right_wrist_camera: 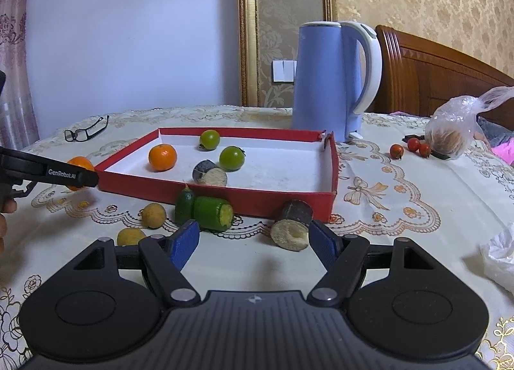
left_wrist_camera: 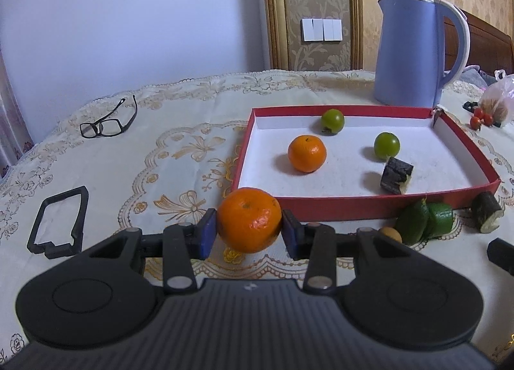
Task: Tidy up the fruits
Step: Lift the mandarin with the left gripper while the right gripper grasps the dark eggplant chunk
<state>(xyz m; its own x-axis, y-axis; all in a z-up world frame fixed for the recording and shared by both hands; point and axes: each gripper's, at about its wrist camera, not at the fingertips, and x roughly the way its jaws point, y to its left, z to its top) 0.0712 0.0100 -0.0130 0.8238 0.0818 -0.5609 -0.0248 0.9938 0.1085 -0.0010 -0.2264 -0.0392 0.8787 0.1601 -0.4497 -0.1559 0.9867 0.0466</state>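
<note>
Held orange (left_wrist_camera: 248, 219): clamped between the blue pads (left_wrist_camera: 207, 232) of the left gripper (left_wrist_camera: 249, 232), raised off the cloth, just outside the near left corner of the red tray (left_wrist_camera: 353, 206). Jaws narrowed onto the fruit, both pads pressing its sides.

Tray contents, white floor: second orange (left_wrist_camera: 306, 154) toward the left wall, one green tomato (left_wrist_camera: 332, 121) against the far wall, another green tomato (left_wrist_camera: 386, 145) mid-tray, dark cut chunk (left_wrist_camera: 395, 175) toward the near wall.

Outside the tray's near wall: cut green pieces (right_wrist_camera: 208, 212), dark-skinned chunk (right_wrist_camera: 291, 225), two small tan fruits (right_wrist_camera: 153, 215).

Right gripper (right_wrist_camera: 253, 240): jaws spread wide, nothing between them, hovering low before the dark-skinned chunk.

Surface: table (left_wrist_camera: 180, 151) under a cream cloth with gold floral embroidery. Glasses (left_wrist_camera: 107, 121) toward the far left edge, blue kettle (left_wrist_camera: 414, 48) behind the tray, red cherry tomatoes (right_wrist_camera: 411, 147) and a plastic bag (right_wrist_camera: 456, 132) at the right.

Room: plain pale wall, gold-framed patterned panel with white switches (left_wrist_camera: 321, 29), wooden headboard (right_wrist_camera: 433, 81).
</note>
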